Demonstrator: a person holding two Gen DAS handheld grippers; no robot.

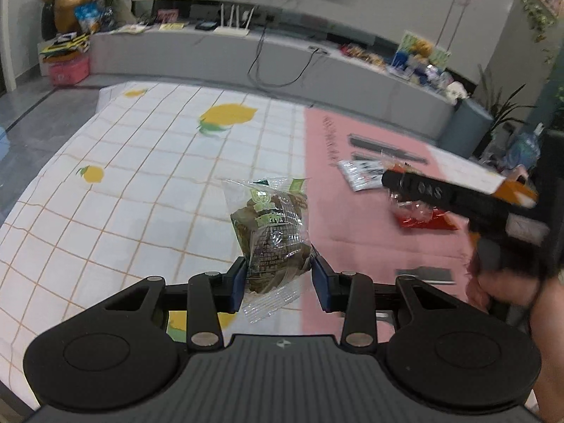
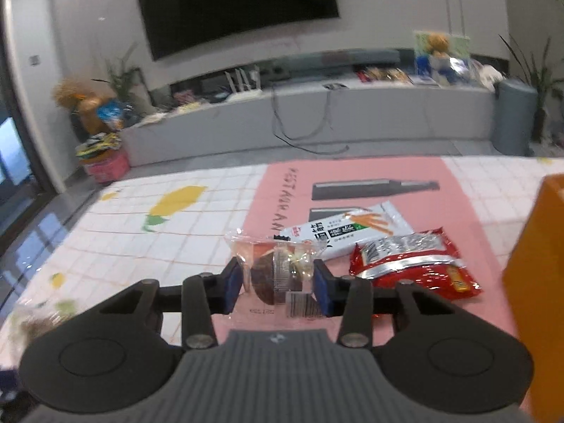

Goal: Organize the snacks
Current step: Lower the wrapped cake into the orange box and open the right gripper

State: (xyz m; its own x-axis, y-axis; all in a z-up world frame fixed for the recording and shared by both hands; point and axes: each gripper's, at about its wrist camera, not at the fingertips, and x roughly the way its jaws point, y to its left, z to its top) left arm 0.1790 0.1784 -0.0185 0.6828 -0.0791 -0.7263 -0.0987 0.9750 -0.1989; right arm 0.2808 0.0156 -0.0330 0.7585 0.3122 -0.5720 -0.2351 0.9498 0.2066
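Observation:
My left gripper [image 1: 278, 271] is shut on a clear packet with a green label and a brown snack inside [image 1: 273, 225], held up above the lemon-print tablecloth [image 1: 141, 183]. My right gripper [image 2: 278, 282] is low over the pink mat [image 2: 275, 190]. Its blue pads press both sides of a clear packet holding a dark round snack [image 2: 266, 278]. Just right of it on the mat lie a white snack packet [image 2: 349, 229] and a red and silver packet [image 2: 412, 264].
An orange box [image 2: 535, 282] stands at the table's right edge. In the left wrist view a person's hand [image 1: 500, 282] holds the right tool at the right side. Beyond the table run a grey TV bench [image 2: 317, 116] and dangling cables.

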